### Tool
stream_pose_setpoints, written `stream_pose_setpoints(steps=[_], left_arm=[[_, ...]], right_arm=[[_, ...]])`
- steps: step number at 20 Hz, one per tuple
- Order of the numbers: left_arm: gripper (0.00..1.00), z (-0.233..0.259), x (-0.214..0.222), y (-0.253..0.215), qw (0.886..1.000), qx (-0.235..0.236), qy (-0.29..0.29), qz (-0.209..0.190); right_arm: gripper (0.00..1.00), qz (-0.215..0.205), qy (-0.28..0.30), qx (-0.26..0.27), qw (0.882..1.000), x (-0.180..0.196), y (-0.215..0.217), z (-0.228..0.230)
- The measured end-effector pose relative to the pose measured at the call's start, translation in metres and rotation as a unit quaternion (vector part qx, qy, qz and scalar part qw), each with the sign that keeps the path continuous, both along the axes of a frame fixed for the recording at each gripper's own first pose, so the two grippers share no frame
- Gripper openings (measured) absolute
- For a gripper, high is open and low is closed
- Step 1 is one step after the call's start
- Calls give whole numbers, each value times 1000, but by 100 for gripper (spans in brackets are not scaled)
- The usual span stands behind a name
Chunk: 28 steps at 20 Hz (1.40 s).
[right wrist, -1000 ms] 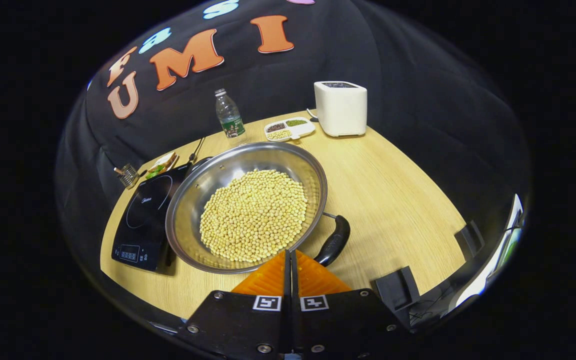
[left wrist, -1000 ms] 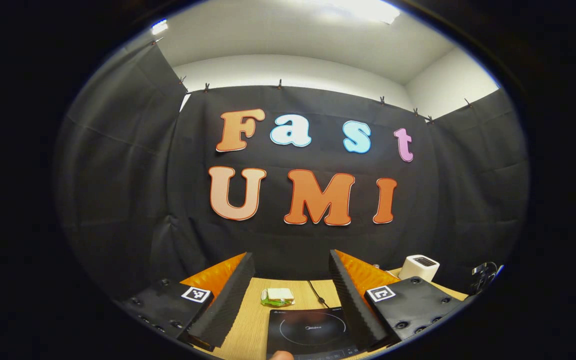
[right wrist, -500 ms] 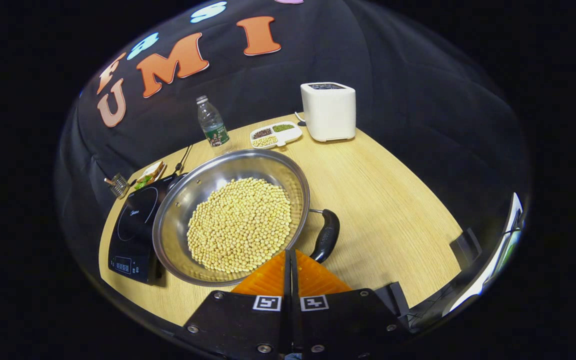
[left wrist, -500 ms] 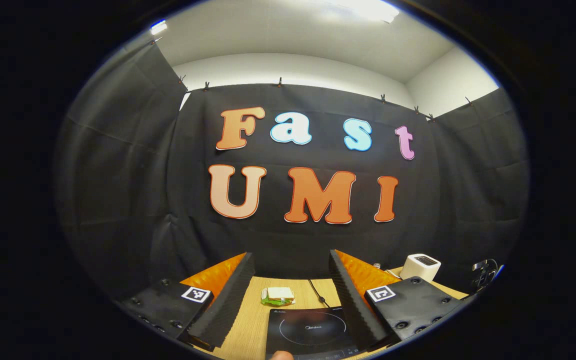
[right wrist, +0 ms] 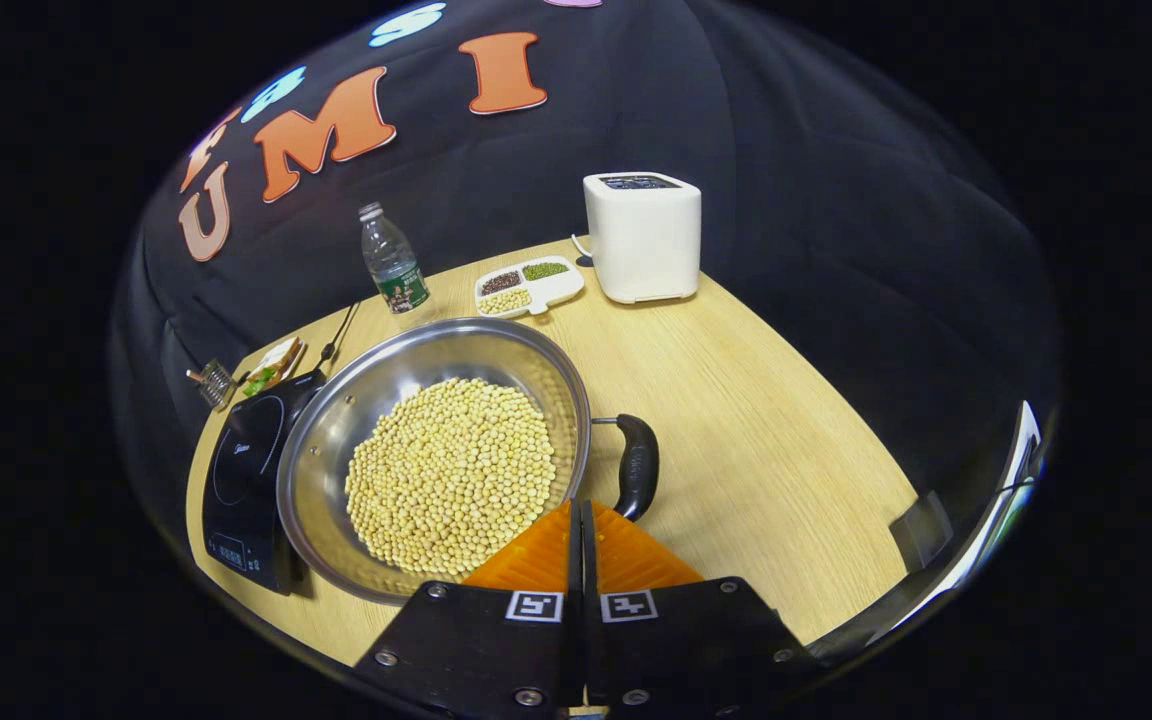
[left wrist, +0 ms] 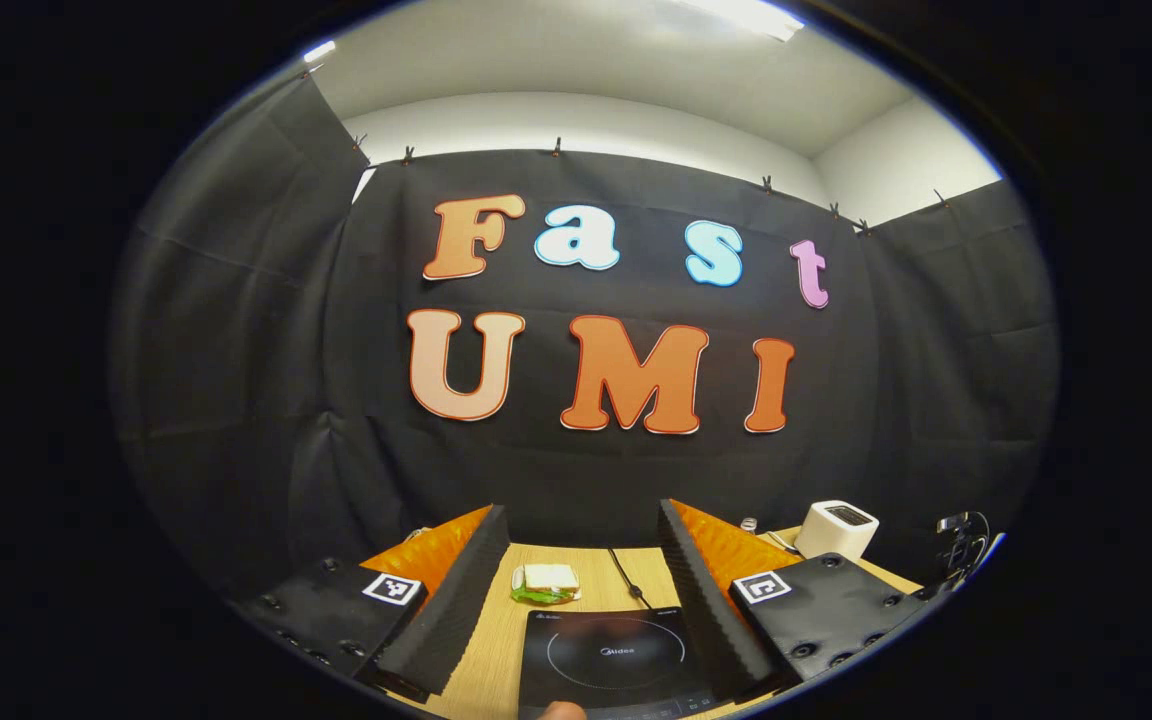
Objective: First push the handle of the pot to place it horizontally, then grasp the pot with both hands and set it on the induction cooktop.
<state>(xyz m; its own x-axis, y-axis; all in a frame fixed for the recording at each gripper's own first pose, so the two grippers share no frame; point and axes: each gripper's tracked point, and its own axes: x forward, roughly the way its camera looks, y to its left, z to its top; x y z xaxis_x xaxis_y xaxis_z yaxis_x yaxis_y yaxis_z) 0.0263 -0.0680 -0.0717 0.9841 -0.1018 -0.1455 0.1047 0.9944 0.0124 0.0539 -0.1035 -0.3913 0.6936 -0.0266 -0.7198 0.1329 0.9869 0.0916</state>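
A steel pot (right wrist: 326, 440) full of pale beans (right wrist: 451, 470) sits on the wooden table (right wrist: 756, 420), its left rim over the edge of the black induction cooktop (right wrist: 241, 470). The pot's black handle (right wrist: 636, 465) sticks out on the right side. My right gripper (right wrist: 576, 512) is shut, its tips right at the handle's near end and the pot's near rim. In the left gripper view my left gripper (left wrist: 581, 530) is open and held above the cooktop (left wrist: 606, 655), nothing between its fingers.
Behind the pot stand a water bottle (right wrist: 391, 260), a divided dish of grains (right wrist: 526, 285) and a white toaster (right wrist: 641, 235). A sandwich (right wrist: 271, 365) and a small wire tool (right wrist: 211, 383) lie at the far left. The sandwich (left wrist: 544, 582) and toaster (left wrist: 836, 528) also lie ahead of the left gripper.
The pot's handle has swung round from pointing toward me to lying more across the table, with my shut right gripper following at its end. The left gripper tipped slightly.
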Motion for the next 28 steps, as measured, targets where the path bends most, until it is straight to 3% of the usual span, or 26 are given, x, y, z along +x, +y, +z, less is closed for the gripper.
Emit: stream_pose_setpoints(steps=[10, 17, 23, 28], left_arm=[[97, -37, 19, -9, 1000, 5, 30, -3], [97, -101, 31, -26, 996, 2, 87, -18], [98, -187, 31, -55, 982, -8, 183, -39], [100, -254, 15, -87, 963, -13, 261, -70]], right_arm=[[0, -9, -3, 2, 1000, 32, -8, -2], [0, -9, -5, 5, 1000, 52, -9, -4], [0, -9, -10, 13, 1000, 62, -10, -4], [0, -7, -17, 18, 1000, 68, -11, -3]])
